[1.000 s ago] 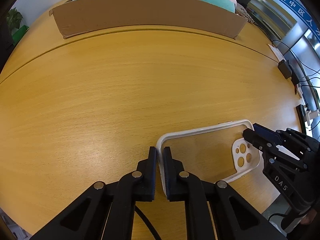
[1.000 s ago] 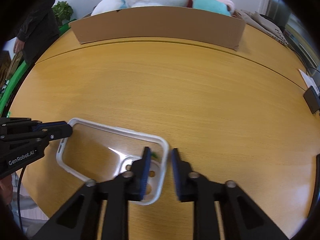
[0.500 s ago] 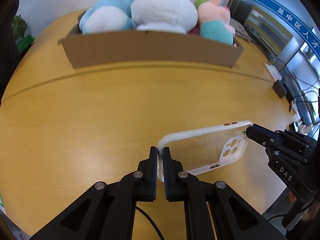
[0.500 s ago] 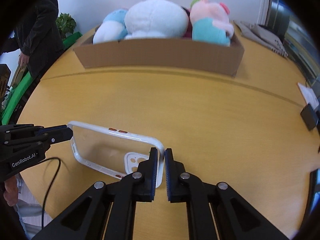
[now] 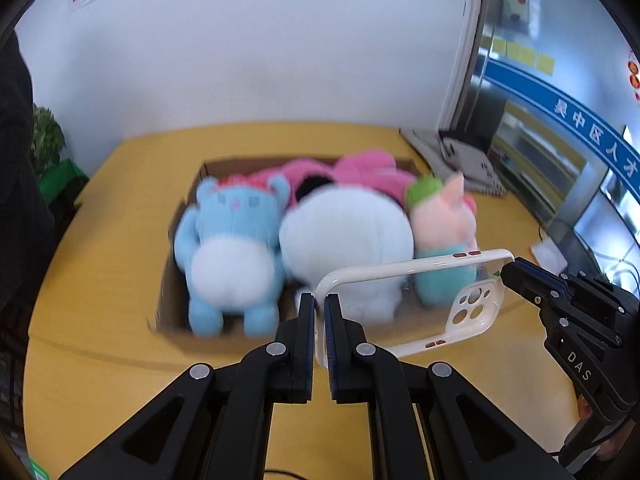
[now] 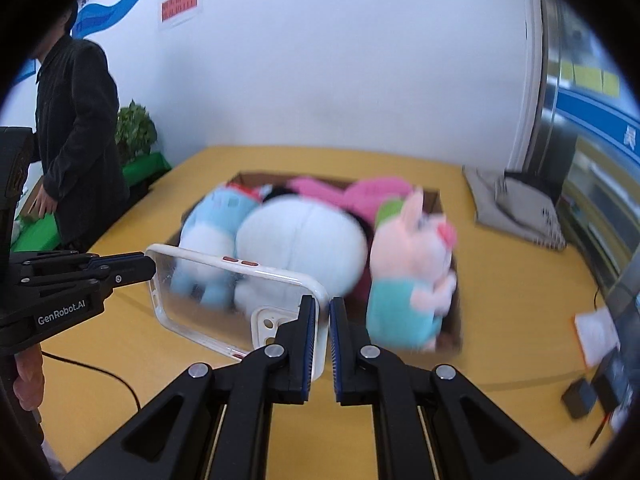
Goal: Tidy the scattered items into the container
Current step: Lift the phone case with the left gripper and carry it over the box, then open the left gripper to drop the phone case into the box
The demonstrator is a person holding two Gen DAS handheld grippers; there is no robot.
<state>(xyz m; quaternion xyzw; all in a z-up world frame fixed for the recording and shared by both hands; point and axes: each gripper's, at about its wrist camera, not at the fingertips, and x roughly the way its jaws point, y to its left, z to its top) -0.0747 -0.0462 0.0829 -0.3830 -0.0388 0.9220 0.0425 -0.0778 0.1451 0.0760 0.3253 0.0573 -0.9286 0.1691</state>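
Note:
A clear phone case with a white rim (image 5: 408, 304) hangs in the air between both grippers, in front of the cardboard box (image 5: 172, 280). My left gripper (image 5: 319, 316) is shut on its plain end. My right gripper (image 6: 324, 320) is shut on its camera-hole end; the case also shows in the right wrist view (image 6: 224, 296). The box (image 6: 454, 280) holds a blue plush (image 5: 232, 248), a white plush (image 5: 348, 236), a pink pig plush (image 6: 412, 264) and pink plush behind. The right gripper shows in the left wrist view (image 5: 510, 270), the left one in the right wrist view (image 6: 148, 266).
The yellow wooden table (image 5: 100, 360) carries the box. A grey folded bag (image 6: 516, 208) lies at the back right. Cables, a black adapter (image 6: 580, 400) and paper (image 6: 596, 332) lie at the right edge. A person in black (image 6: 76, 140) stands at the left beside a plant.
Both grippers have lifted the phone case off the table and carried it up toward the box; the views now look down into the box of plush toys. The right gripper closed on the case.

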